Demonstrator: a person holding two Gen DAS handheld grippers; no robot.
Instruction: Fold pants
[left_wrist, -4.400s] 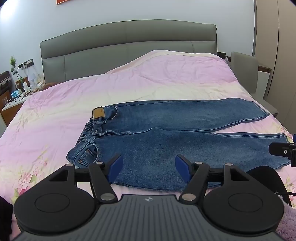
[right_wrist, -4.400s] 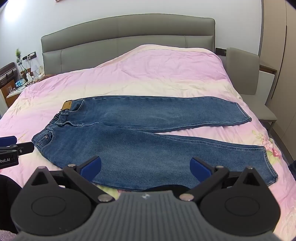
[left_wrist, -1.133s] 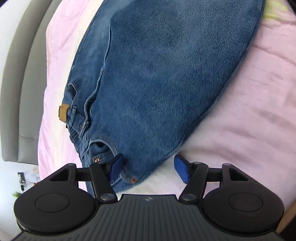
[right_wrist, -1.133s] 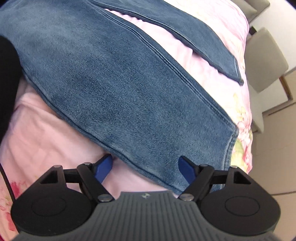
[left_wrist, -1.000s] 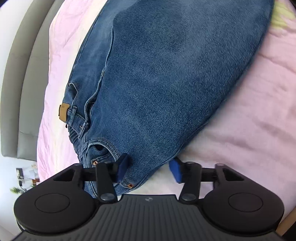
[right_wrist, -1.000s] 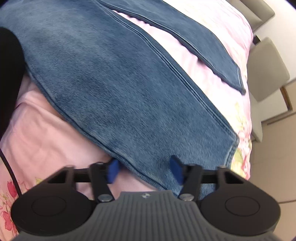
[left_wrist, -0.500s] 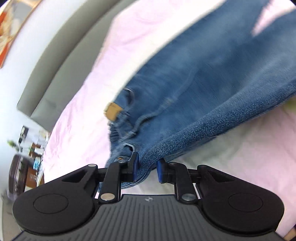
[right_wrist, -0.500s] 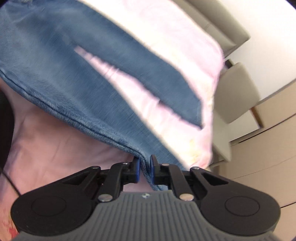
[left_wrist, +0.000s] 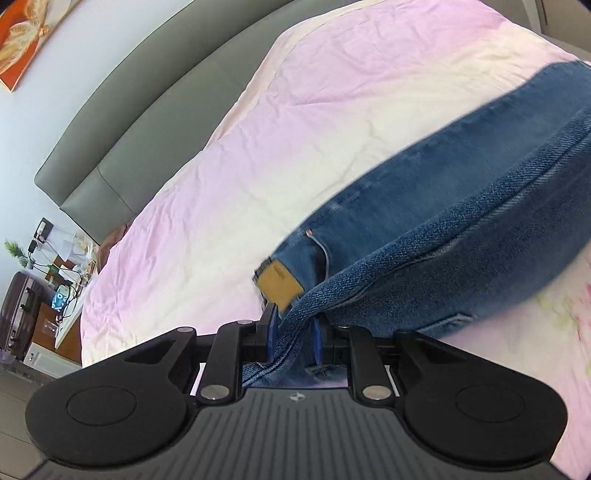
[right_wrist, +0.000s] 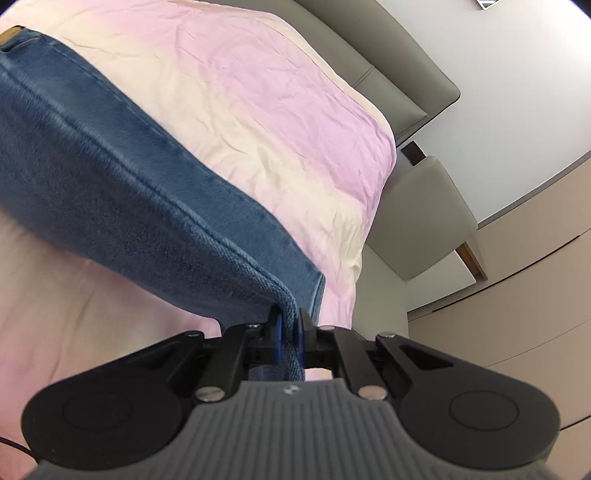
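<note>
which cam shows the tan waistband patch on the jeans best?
Left wrist view: the tan patch sits in plain sight on the jeans, just beyond the left claw, which is shut on the denim. In the right wrist view only a sliver of it shows at the top-left edge.

Pink bedspread (left_wrist: 229, 192), grey headboard (left_wrist: 140, 122), cluttered nightstand (left_wrist: 62, 258), beige chair (right_wrist: 421, 218), framed picture (left_wrist: 22, 40)
</note>
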